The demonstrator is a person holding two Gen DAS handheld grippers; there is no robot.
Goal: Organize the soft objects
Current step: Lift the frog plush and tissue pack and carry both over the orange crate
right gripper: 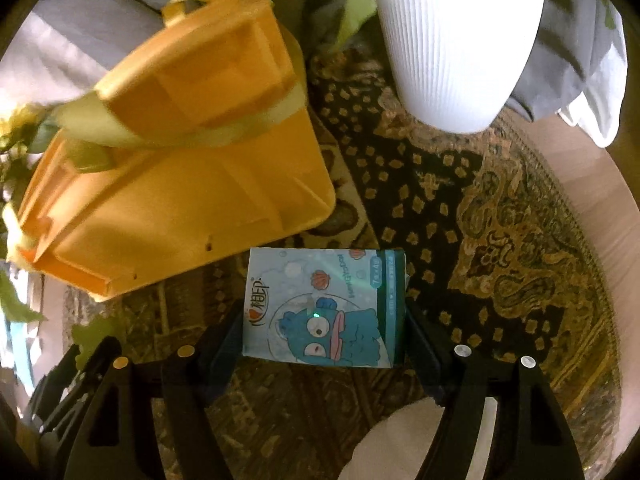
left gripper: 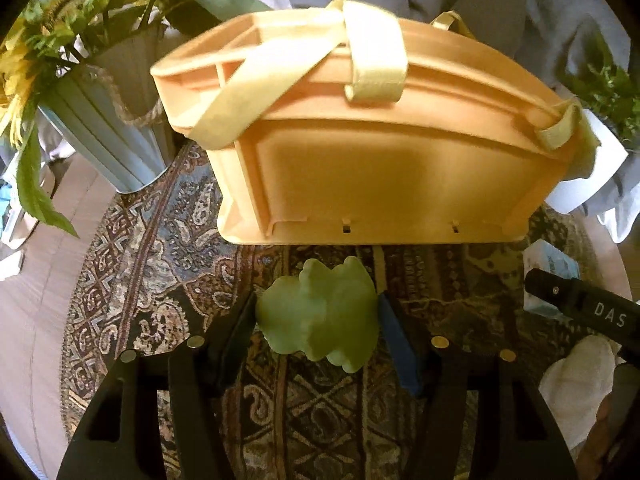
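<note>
My left gripper is shut on a soft green squishy toy and holds it in front of the orange storage basket, which has pale yellow straps. My right gripper is shut on a light blue tissue pack with a blue cartoon fish, held just right of the same basket. The right gripper's black body and the pack's edge show at the right of the left wrist view. The basket's inside is hidden from both views.
A round patterned rug covers a wooden tabletop. A grey vase of sunflowers stands left of the basket. A white ribbed plant pot stands right of it. Grey fabric lies behind. A white soft object sits at lower right.
</note>
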